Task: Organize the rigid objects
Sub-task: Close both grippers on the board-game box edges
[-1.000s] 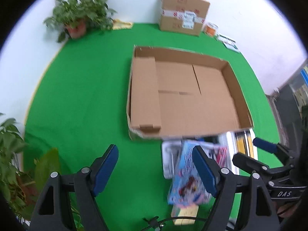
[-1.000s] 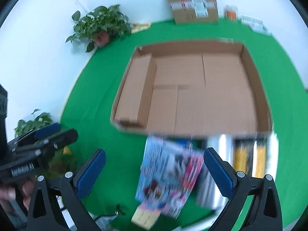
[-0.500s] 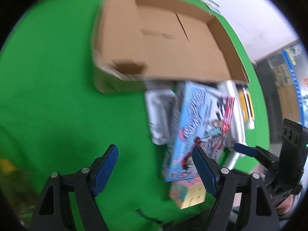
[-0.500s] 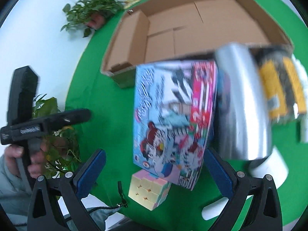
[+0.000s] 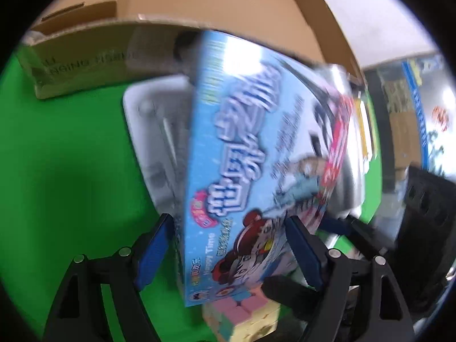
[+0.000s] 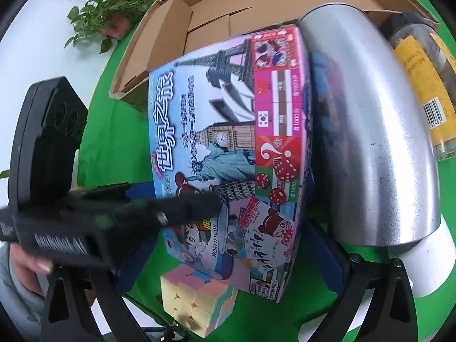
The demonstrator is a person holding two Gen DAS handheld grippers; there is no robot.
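Blue pads of both open grippers, left gripper [image 5: 228,245] and right gripper [image 6: 228,259], straddle the game box [image 6: 228,154], gripping nothing.

Looking like a staged recording corner rather than a lived-in home: bright green cloth [image 6: 119,142] covering the floor and meeting plain white walls [image 6: 42,14], with a potted plant [image 6: 111,11] sitting at the far left edge. Serving as props on the cloth, an open cardboard box [image 6: 228,8] on the far side. Showing stacked cartons and shelving [image 5: 407,91], blurred, at the far right.
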